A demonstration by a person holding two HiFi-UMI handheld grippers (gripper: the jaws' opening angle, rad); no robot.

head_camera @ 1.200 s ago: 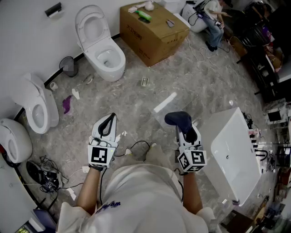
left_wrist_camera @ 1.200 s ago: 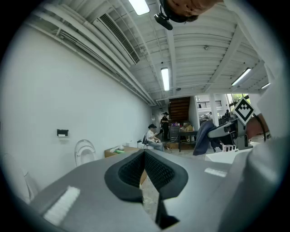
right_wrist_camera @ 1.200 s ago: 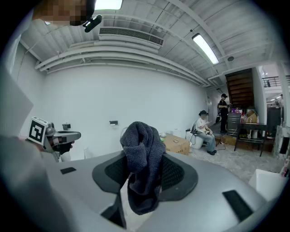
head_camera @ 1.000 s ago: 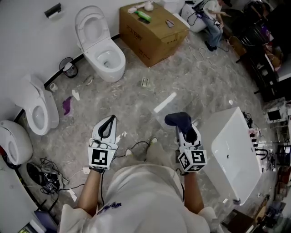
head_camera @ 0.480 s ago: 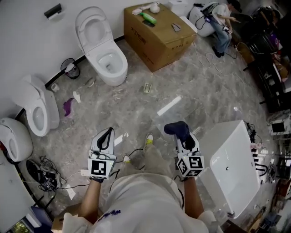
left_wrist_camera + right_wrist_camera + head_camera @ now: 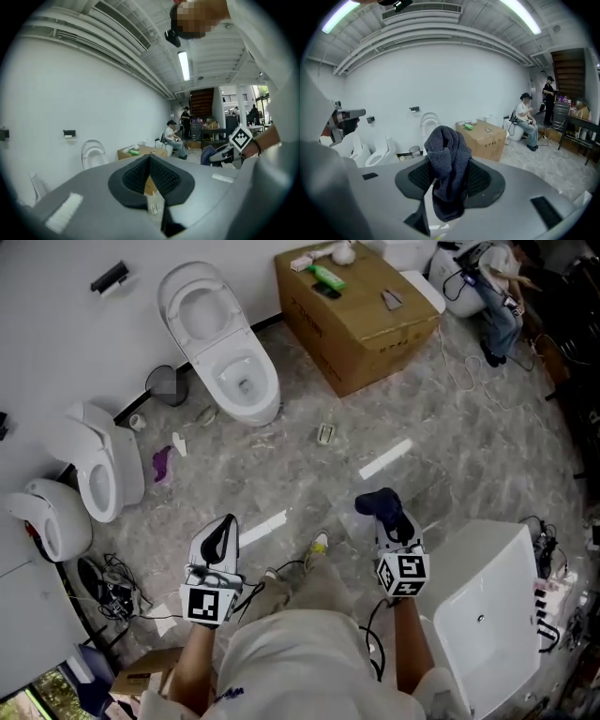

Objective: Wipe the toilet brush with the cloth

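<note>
Grip check before wiping
Right tongs (image 6: pixel 449 183) clamp a dark blue-grey knitted cloth (image 6: pixel 446 159); left tongs (image 6: pixel 150 180), closed and empty, should open for the unseen toilet brush.

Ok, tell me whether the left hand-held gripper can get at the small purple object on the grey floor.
Probably, with a step and a stoop: the left hand-held gripper is empty, jaws together, and only grey marbled floor lies between it and the small purple object.

Left hand-held gripper (image 6: pixel 227 522) closed, right (image 6: pixel 388 518) clamping cloth (image 6: pixel 377 502)
</note>
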